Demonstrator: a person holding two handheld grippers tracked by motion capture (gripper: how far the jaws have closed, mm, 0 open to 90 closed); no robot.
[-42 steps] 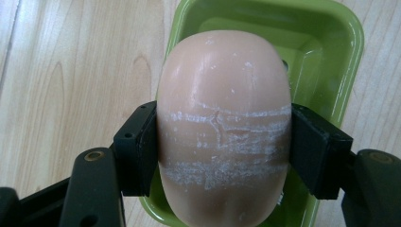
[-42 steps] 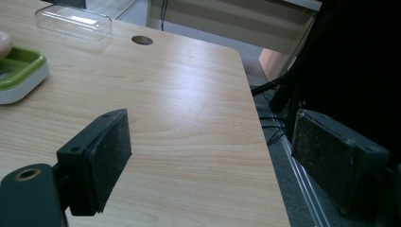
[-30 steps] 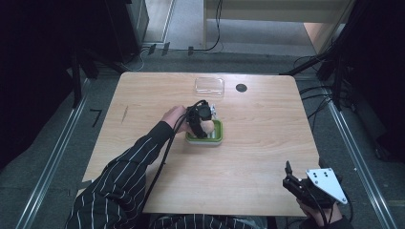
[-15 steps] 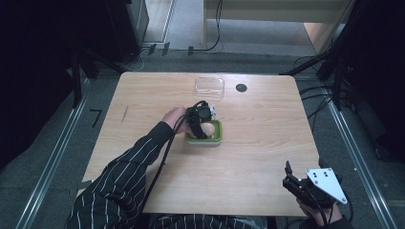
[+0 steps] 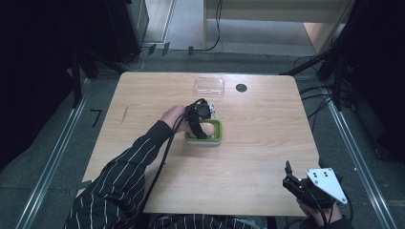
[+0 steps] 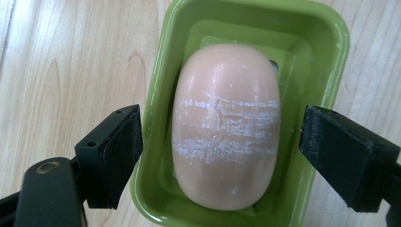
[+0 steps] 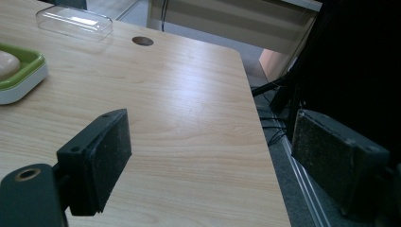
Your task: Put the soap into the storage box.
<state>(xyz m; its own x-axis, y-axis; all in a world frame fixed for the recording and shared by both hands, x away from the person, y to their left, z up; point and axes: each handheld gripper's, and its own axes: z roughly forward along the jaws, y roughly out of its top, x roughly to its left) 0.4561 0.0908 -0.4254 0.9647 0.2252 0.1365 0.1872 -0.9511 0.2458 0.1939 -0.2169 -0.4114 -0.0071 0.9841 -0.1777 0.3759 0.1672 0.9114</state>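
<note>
A pale pink oval bar of soap (image 6: 226, 127) with white scuff stripes lies in a green soap dish (image 6: 331, 28) on the wooden table. My left gripper (image 6: 222, 142) hangs straight over it, and its jaws have just been opening. The soap now sits between the pads with a gap on each side. From above, the left gripper (image 5: 200, 117) covers part of the dish (image 5: 215, 138) near the table's middle, and the soap (image 5: 208, 128) peeks out. My right gripper (image 5: 291, 179) rests at the front right corner. Its jaws (image 7: 213, 156) stand open over bare wood with nothing between them.
A clear plastic lid (image 5: 209, 85) lies at the back of the table, next to a round cable hole (image 5: 241, 88). In the right gripper view the lid (image 7: 74, 21) and hole (image 7: 142, 41) are far off. The table's right edge drops to cables and a floor rail.
</note>
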